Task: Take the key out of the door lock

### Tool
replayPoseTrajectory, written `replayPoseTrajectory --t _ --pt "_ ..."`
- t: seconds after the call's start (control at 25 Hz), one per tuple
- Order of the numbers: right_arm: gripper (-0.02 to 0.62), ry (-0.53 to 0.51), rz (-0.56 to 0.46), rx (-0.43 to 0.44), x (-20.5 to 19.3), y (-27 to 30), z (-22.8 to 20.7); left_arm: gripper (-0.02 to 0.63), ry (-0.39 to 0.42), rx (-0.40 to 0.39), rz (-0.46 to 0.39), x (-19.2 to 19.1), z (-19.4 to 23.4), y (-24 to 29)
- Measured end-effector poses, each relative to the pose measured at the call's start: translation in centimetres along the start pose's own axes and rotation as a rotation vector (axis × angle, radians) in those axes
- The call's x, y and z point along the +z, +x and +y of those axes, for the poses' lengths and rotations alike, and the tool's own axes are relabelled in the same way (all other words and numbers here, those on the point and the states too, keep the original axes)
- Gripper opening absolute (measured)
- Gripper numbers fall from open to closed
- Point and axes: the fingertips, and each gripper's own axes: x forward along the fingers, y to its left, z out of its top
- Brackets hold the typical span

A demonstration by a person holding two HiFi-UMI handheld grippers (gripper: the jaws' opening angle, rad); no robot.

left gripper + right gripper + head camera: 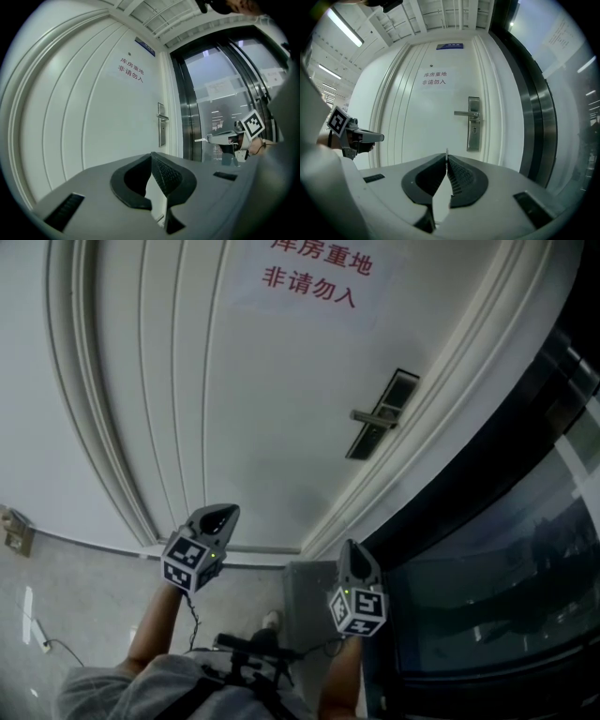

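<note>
The white door [234,409] carries a metal lock plate [382,415] with a lever handle [373,418], also seen as the lock plate [474,124]. Both grippers hang well back from it, at about arm's length. My right gripper [446,157] is shut, and a thin pale sliver, seemingly the key [446,152] edge-on, pokes up between its tips. In the head view this right gripper [352,545] points at the door's lower right. My left gripper [151,154] is shut with nothing in it; in the head view the left gripper [225,512] is level with the right one.
A paper sign with red characters [314,273] is stuck high on the door. A dark metal frame and glass wall [487,521] run along the right. On the floor at left lie a power strip and cable [28,615]. The person's shoe [271,620] shows below.
</note>
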Motion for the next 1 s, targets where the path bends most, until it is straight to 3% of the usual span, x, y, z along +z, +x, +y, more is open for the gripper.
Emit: replayPoseTrajectory --t 1.0 --pt "0.020 -0.024 -0.023 0.022 1.1 0.7 1.2 -0.008 0.004 -0.002 -0.002 0.3 0.7 -0.2"
